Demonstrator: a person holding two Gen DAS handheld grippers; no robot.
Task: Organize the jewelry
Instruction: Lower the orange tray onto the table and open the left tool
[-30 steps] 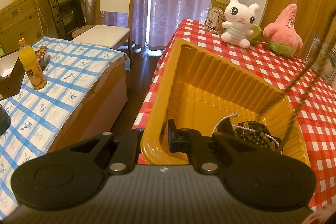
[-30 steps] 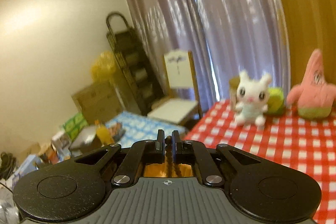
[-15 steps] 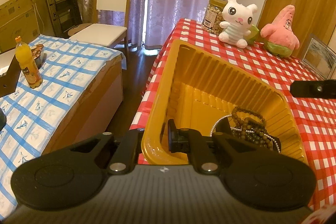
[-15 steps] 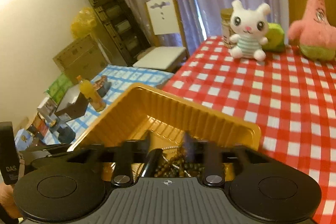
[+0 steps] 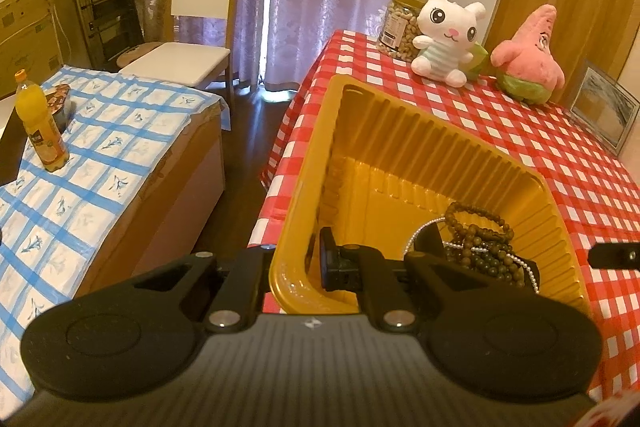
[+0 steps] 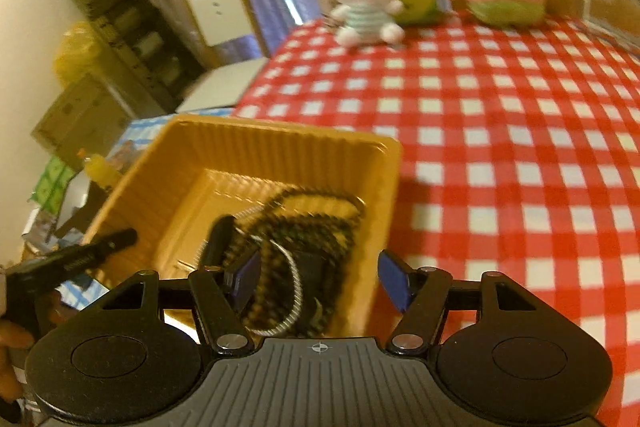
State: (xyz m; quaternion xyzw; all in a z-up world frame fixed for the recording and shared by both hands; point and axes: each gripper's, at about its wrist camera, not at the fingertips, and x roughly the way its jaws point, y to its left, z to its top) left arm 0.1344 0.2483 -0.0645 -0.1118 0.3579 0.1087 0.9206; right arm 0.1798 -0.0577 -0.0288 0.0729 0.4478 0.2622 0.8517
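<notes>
Red-and-white checked cloth point(image 5: 532, 147) is spread over the table on which everything stands. On its near edge a ribbed golden-yellow plastic tray point(image 5: 404, 131) is placed, and its near wall is pinched by the left gripper point(image 5: 308, 263), whose fingers are pressed together on the rim, one inside and one outside. At the far end of the table a white rabbit plush point(image 5: 444, 35) and a pink starfish plush point(image 5: 532, 55) are seated, with a jar of nuts point(image 5: 400, 23) behind the rabbit. The right gripper point(image 6: 316, 279) is held over the tray's right-hand wall; its jaws have just been opening and are now spread, with nothing pinched between the blue pads point(image 6: 394, 279). The jewelry, a heap of dark bead strands point(image 5: 484, 247) tangled with a thin pearl strand point(image 5: 524, 267), is lying inside the tray at its near right corner, partly below the left finger of the right gripper.
</notes>
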